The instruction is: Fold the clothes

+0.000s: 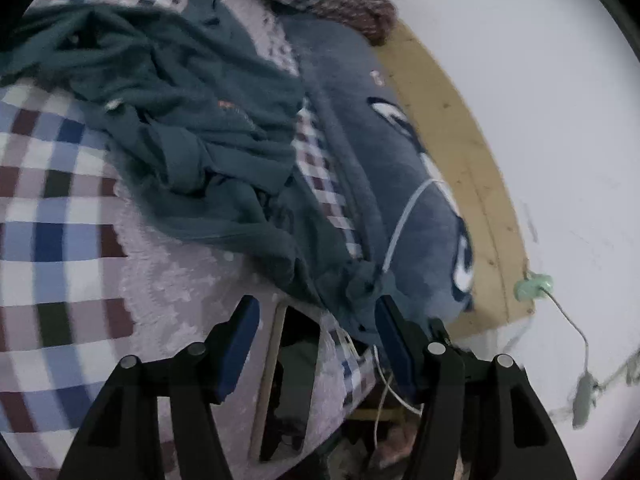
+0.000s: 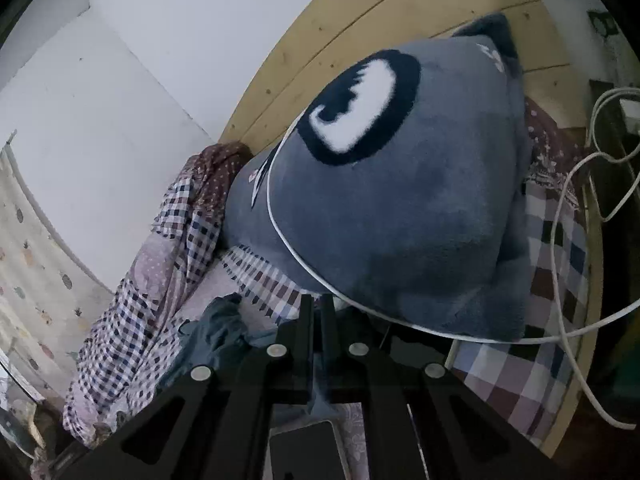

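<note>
The left gripper (image 1: 316, 320) stands spread wide, holding nothing — a corner of the teal garment (image 1: 192, 128) lies just past its right finger. The right gripper (image 2: 317, 312) is pressed closed; whether it pinches cloth I cannot tell. The garment sits crumpled on the checked bedspread (image 1: 52, 216), beside a grey plush pillow (image 2: 400, 200) crossed by a white cable (image 2: 280, 224).

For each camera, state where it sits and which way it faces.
Left wrist: sits behind the open left tool, looking across the bed at the crumpled teal garment; its two fingers show.
Right wrist: sits behind the shut right tool, facing the grey plush pillow and wooden headboard; its fingers show.
Shared: pillow, white cable, checked bedsheet, garment.
</note>
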Motion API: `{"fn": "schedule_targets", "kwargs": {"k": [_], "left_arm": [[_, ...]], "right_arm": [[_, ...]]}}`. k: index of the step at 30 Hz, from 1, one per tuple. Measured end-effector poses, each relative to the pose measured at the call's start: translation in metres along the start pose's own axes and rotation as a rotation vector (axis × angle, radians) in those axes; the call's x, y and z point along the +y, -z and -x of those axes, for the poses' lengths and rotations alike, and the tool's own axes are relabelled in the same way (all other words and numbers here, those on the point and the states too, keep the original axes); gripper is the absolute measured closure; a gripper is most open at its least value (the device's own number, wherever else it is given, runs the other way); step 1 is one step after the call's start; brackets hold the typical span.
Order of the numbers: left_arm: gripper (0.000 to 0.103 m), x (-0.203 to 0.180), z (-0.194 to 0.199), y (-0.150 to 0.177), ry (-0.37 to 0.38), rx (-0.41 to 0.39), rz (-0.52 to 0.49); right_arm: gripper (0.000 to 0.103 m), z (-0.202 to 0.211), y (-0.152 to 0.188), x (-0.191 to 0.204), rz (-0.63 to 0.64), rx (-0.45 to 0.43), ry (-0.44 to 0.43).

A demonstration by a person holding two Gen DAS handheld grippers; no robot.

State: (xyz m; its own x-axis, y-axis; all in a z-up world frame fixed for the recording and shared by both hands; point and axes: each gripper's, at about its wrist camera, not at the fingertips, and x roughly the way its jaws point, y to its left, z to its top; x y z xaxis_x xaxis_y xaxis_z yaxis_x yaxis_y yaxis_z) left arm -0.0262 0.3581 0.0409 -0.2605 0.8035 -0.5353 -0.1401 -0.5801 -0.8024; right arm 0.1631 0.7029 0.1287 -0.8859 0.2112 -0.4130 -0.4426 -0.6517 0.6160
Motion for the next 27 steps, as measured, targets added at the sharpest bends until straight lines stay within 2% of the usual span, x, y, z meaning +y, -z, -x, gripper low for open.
{"fn": "schedule_targets", "kwargs": {"k": [6, 7, 9, 11, 13, 16, 21, 27], "left_arm": [[0.04, -0.001, -0.04, -0.017, -0.141, -0.009, 0.02], [0.042, 0.0, -0.045, -0.021, -0.164, -0.013, 0.024], [0.076, 0.008, -0.051, -0.028, -0.211, -0.015, 0.053], [0.091, 0.014, -0.057, -0.036, -0.252, -0.019, 0.075], [0.094, 0.017, -0.053, -0.041, -0.262, -0.044, 0.054], [0.095, 0.011, -0.028, -0.049, -0.269, -0.121, -0.005], [0.096, 0.008, 0.049, -0.093, -0.258, -0.273, -0.008], [0.096, 0.008, 0.156, -0.15, -0.304, -0.459, -0.043]], "right_arm": [[0.102, 0.005, -0.003, -0.011, -0.01, 0.0, -0.01], [0.102, 0.005, -0.004, -0.013, -0.012, 0.0, -0.012], [0.102, 0.008, -0.006, -0.017, -0.02, -0.003, -0.012], [0.102, 0.01, -0.007, -0.022, -0.028, -0.005, -0.011], [0.102, 0.01, -0.008, -0.025, -0.033, -0.005, -0.009], [0.102, 0.011, -0.008, -0.026, -0.029, 0.001, -0.011], [0.101, 0.004, -0.001, -0.015, -0.002, 0.053, -0.055], [0.098, -0.024, 0.024, 0.041, 0.159, 0.228, -0.214]]}}
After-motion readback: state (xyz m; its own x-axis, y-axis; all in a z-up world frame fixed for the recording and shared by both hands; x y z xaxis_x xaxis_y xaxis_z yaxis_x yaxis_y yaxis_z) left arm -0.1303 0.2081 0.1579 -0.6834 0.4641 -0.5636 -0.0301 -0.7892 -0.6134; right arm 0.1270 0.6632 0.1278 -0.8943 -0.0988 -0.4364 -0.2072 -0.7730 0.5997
